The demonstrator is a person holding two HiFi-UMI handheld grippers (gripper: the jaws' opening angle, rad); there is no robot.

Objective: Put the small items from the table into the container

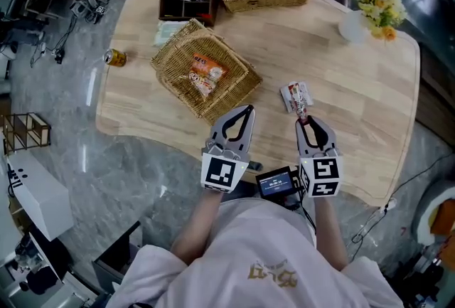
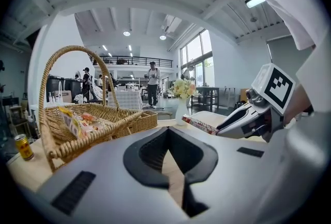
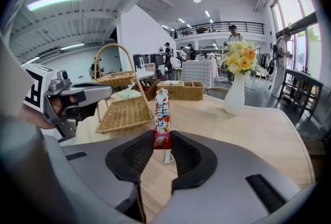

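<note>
Noted right gripper with jaws part-closed on the lower end of a red-and-white snack packet, pads pressing both sides. Seen from the left gripper view with the packet sticking out past the tips, held above the wooden table. Placed it right of the wicker basket, well apart from it. Logged left gripper with jaws drawn together at the tips, nothing between them, near the basket's front corner. Counted two snack packs already inside the basket.
</note>
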